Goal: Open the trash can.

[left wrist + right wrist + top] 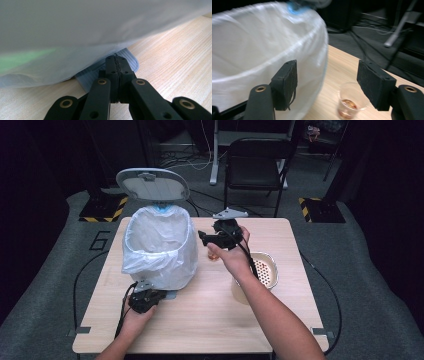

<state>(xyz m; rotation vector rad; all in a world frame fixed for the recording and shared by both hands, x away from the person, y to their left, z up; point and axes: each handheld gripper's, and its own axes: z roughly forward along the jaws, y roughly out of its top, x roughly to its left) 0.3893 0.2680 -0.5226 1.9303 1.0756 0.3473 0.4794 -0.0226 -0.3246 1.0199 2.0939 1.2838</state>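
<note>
Two black tongs work our table: our left gripper [116, 65], pressed together, bears on the ribbed grey pedal [130, 60] under the white-bagged bin [160, 247]; our right gripper [327, 85], spread and empty, hangs above a clear plastic cup [349, 105] just beside that bin. A "6" [100, 240] marks the floor.

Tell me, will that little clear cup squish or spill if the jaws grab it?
The clear plastic cup looks thin, so it may dent if squeezed. It is small and nearly empty, so probably light and tippy. The brownish liquid at the bottom could slosh out if it tilts.
</note>
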